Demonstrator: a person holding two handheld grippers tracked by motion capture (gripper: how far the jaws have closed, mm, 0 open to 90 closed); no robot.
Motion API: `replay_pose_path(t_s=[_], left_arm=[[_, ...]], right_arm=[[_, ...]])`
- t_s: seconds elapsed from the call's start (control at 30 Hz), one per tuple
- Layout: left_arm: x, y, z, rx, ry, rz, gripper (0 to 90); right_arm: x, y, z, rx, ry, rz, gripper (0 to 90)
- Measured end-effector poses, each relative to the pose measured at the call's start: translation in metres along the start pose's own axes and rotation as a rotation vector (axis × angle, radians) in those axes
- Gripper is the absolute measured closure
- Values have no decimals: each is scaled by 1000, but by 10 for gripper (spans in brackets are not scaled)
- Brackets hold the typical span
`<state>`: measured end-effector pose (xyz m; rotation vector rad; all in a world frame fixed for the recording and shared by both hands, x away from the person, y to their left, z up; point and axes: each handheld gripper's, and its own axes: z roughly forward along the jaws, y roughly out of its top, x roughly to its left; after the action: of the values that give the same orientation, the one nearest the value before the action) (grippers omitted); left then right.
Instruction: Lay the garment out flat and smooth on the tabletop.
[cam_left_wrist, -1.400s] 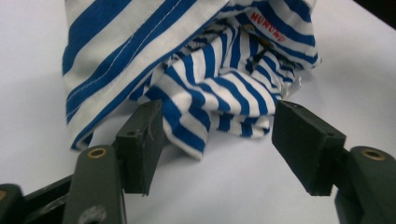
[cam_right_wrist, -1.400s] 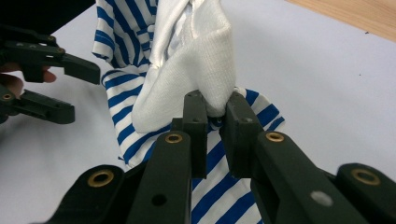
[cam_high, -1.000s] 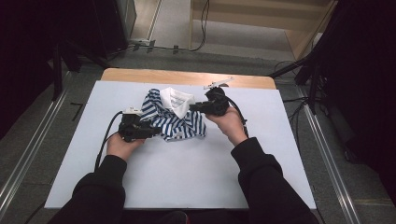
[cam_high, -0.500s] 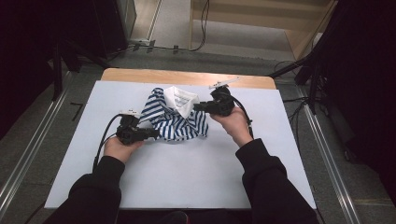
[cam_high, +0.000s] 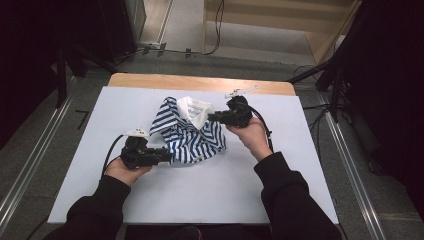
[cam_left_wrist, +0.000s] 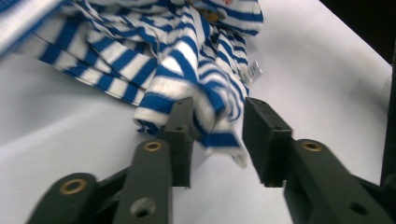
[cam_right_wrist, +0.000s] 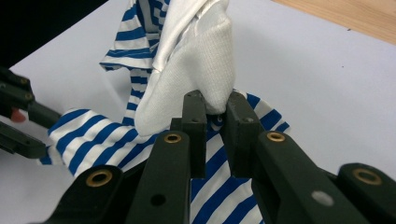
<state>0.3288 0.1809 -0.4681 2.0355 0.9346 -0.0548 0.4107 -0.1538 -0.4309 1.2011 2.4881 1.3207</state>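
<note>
**Two-gripper handling of a striped shirt on the table**

The blue-and-white striped shirt (cam_high: 189, 131) lies bunched near the centre of the white table (cam_high: 280, 185), slightly toward 12 o'clock in the high view. The right gripper (cam_high: 212, 118) meets it from 3 o'clock; in the right gripper view its jaws are pressed together on the white collar (cam_right_wrist: 196, 79), a fold of which bulges above the pads. The collar stands lifted above the rest of the cloth, probably because this pinch serves as an anchor from which the garment can be spread. The left gripper (cam_high: 169, 156) reaches the shirt's lower edge from 8 o'clock. In the left gripper view its jaws stand partly spread, having just been opening, with a striped hem fold (cam_left_wrist: 217, 122) lying between them: the fold touches the left pad, while a clear gap separates it from the right pad, so the cloth is not clamped. This looks like a regrasp, the hand seeking a better hold on the hem. A small garment tag (cam_left_wrist: 254, 71) hangs from the cloth beyond the jaws. The wooden table edge (cam_high: 200, 82) runs along 12 o'clock.
</note>
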Motion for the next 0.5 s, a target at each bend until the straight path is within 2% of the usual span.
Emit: replay_pose_path(t_s=[0.1, 0.2, 0.33, 0.5], left_arm=[[1, 2, -8, -27, 2, 13, 488], [2, 5, -15, -53, 30, 31, 402], [7, 11, -19, -75, 62, 44, 354], [16, 25, -20, -93, 96, 44, 354]], right_arm=[[1, 0, 0, -3, 8, 5, 781], [3, -1, -1, -7, 15, -1, 781], [8, -7, -1, -19, 19, -14, 781], [14, -12, -2, -20, 20, -36, 780]])
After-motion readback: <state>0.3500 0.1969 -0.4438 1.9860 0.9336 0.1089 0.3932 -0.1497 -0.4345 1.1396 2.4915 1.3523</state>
